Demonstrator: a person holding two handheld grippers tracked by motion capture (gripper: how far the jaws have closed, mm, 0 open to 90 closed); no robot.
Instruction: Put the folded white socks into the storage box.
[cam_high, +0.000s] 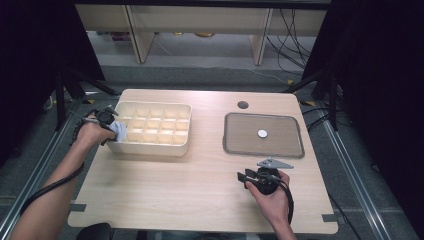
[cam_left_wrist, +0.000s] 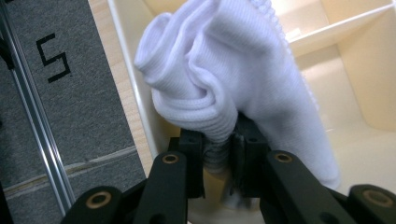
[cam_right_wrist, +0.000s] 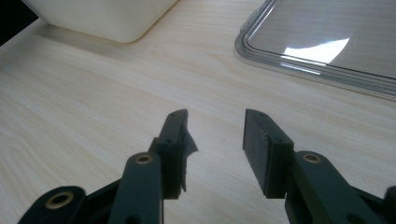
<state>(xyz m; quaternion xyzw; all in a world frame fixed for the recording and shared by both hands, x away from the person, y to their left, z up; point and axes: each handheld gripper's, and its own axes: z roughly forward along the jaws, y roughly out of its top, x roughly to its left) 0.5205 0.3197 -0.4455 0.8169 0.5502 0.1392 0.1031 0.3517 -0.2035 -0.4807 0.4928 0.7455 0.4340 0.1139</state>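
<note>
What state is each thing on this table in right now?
White sock: bunched, pinched by the left gripper over the divided box's end.
Divided box: open-topped, visible compartments bare.
Clear tray: lying flat, apart from the box.
Right gripper: jaws apart, nothing between them, low over the wooden table.

- Left gripper (cam_high: 106, 120) at table's 10 o'clock, holding white cloth (cam_high: 120, 131) over cream box (cam_high: 172, 147) w/ many cells.
- Clear tray (cam_high: 235, 135) at 2 o'clock.
- Right gripper (cam_high: 243, 176) at 5 o'clock, jaws apart, nothing in them.
</note>
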